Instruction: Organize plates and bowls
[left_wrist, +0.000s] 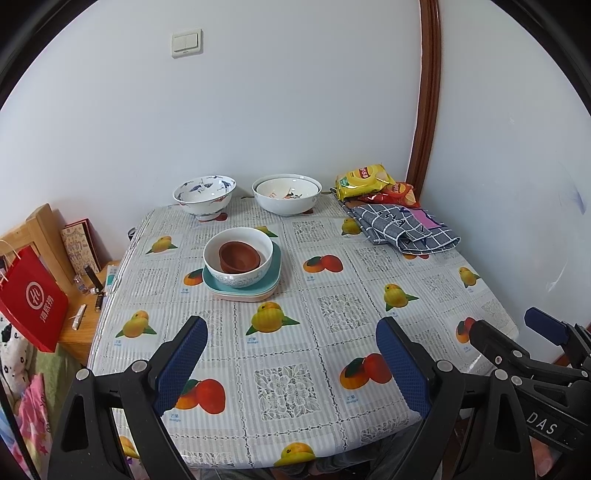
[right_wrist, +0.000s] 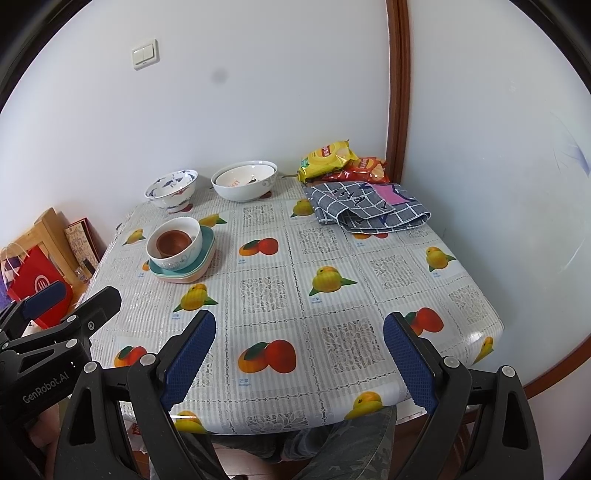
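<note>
The left claw (left_wrist: 291, 360) is spread wide and holds nothing; it hangs over the near edge of the table (left_wrist: 369, 295). The right claw (right_wrist: 299, 358) is spread wide too, with nothing between its pads, also over the near edge. The two claws are side by side and apart from each other.

A stack stands toward the left edge of the table, well apart from both claws: a brown bowl (left_wrist: 239, 256) sits inside a white bowl (left_wrist: 255, 240), and this rests on a teal plate (left_wrist: 275, 267) that lies on more plates. At the far edge stand two more bowls, a blue-patterned bowl (left_wrist: 204, 197) on the left and, just beside it, a big white bowl (left_wrist: 287, 197) with another one nested inside.

In the far right corner lie snack bags (left_wrist: 364, 181), and a checked cloth (left_wrist: 402, 229) lies just in front of them. A red bag (left_wrist: 31, 299) hangs beside the left edge.
</note>
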